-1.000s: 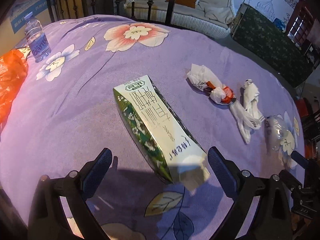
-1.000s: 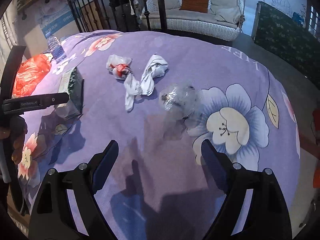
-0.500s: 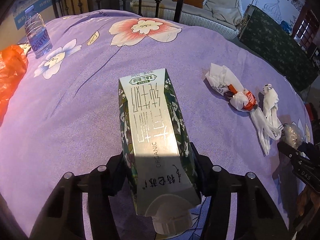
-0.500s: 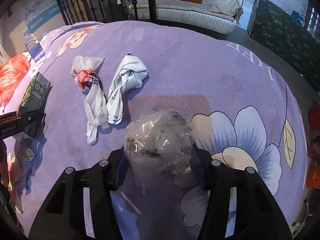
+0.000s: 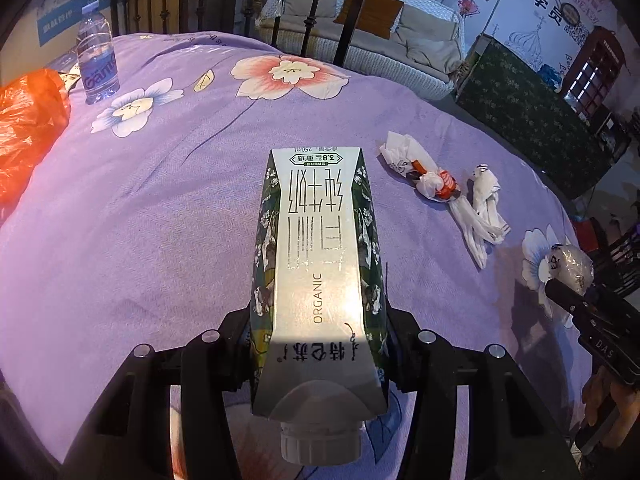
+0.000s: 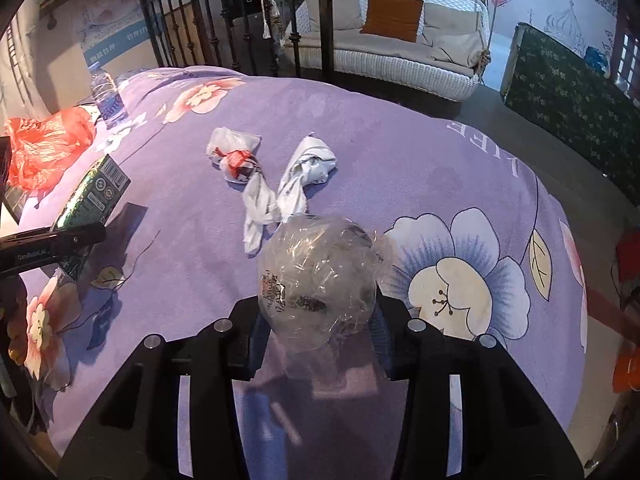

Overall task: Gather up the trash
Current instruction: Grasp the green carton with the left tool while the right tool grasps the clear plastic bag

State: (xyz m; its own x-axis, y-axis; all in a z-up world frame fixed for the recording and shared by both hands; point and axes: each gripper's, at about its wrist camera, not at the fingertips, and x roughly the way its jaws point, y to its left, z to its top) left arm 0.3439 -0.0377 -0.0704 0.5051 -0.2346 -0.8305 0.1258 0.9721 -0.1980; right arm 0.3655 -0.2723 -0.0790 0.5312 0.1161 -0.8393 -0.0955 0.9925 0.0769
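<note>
A green and silver milk carton (image 5: 320,240) lies lengthwise between the jaws of my left gripper (image 5: 318,320), cap end toward the camera. The jaws are still closing and the pads press on its sides. My right gripper (image 6: 316,308) is also closing, pads against a crumpled ball of clear plastic (image 6: 320,272). On the cloth beyond lie a white wrapper with a red patch (image 6: 234,156) and a twisted white bag (image 6: 304,176). The right wrist view shows the carton (image 6: 96,192) held at the left.
A purple floral cloth (image 5: 160,200) covers the table. An orange plastic bag (image 5: 28,128) and an upright water bottle (image 5: 96,60) sit at the far left. Behind the table are a black iron railing (image 6: 240,40), a wicker sofa (image 6: 400,52) and a green patterned panel (image 5: 540,120).
Both grippers went from wide open to closed. The left one took hold of the carton, which now lines up with it. The right one moved forward onto the plastic ball.
</note>
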